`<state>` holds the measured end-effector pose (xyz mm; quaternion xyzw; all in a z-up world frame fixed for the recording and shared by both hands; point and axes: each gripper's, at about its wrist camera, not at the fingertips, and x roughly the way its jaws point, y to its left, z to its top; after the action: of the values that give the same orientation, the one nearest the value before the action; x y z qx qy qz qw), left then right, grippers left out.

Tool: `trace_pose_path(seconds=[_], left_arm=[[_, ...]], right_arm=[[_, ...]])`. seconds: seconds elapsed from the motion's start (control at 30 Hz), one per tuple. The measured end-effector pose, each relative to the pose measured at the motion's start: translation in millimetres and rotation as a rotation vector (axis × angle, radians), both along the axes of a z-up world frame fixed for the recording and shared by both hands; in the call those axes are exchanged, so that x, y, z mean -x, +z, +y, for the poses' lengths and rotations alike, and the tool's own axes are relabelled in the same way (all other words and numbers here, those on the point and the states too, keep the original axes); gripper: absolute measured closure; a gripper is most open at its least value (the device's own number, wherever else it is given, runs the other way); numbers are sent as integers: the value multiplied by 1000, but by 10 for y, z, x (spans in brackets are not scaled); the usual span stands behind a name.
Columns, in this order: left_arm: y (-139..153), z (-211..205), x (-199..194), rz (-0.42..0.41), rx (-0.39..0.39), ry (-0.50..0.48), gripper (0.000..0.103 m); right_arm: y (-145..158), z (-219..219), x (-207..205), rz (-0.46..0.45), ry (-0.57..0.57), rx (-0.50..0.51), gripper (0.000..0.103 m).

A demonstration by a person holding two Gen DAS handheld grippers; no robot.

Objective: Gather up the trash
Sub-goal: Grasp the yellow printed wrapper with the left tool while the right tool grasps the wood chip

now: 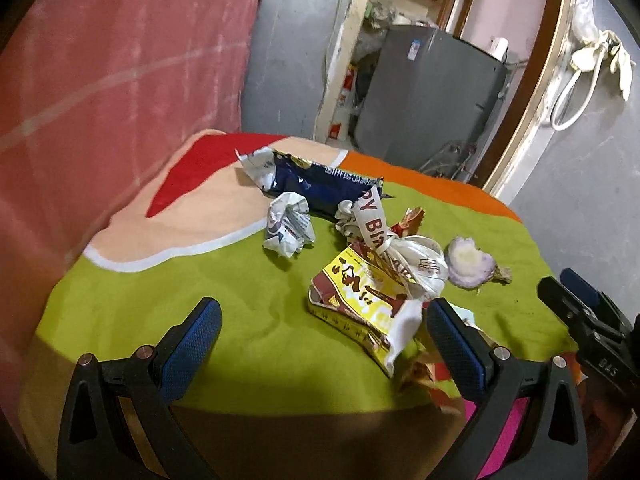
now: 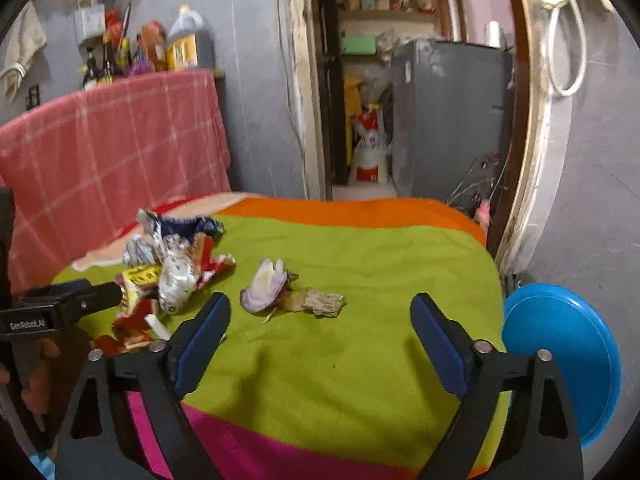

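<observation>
Trash lies on a table under a striped cloth (image 1: 160, 288). A yellow and maroon wrapper (image 1: 360, 304) is nearest my left gripper (image 1: 320, 316), which is open, the wrapper's near end between its fingers without touching the pads. Behind it lie a crumpled white paper (image 1: 290, 224), a dark blue packet (image 1: 324, 190) and a white ribbon (image 1: 370, 216). An onion slice (image 2: 266, 286) and a brown scrap (image 2: 324, 300) lie ahead of my right gripper (image 2: 320, 316), open above the cloth with nothing between its fingers. The wrapper pile (image 2: 172, 268) is to its left.
A blue plastic stool (image 2: 560, 360) stands right of the table. A pink checked cloth (image 2: 112, 148) covers furniture at the back left, with bottles (image 2: 160, 48) above it. Behind the table a doorway shows a grey cabinet (image 2: 448, 112). My right gripper (image 1: 588, 316) shows at the left view's right edge.
</observation>
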<state>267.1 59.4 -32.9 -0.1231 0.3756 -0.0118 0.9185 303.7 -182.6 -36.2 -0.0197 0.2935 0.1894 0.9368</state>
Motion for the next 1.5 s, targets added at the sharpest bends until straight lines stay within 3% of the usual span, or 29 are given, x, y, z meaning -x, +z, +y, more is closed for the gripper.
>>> trace_pose_path(seconds=[0.2, 0.27, 0.5, 0.67, 0.83, 1.1, 1.5], left_arm=[[-32, 25, -148, 20, -17, -37, 7], [-57, 36, -188, 30, -5, -54, 15], [-118, -34, -286, 49, -5, -101, 35], [-137, -17, -311, 48, 23, -111, 58], [-129, 18, -279, 46, 77, -100, 73], [-66, 14, -181, 26, 115, -100, 82], [105, -193, 118, -88, 13, -81, 88]], right_arm=[[-84, 92, -290, 107, 10, 48, 32], [-115, 101, -377, 142, 15, 44, 45], [-230, 23, -593, 270, 38, -18, 52], [-237, 0, -663, 303, 39, -35, 62], [-246, 82, -627, 300, 64, -1, 74], [-240, 139, -425, 244, 78, 64, 75], [-133, 52, 20, 107, 91, -2, 75]])
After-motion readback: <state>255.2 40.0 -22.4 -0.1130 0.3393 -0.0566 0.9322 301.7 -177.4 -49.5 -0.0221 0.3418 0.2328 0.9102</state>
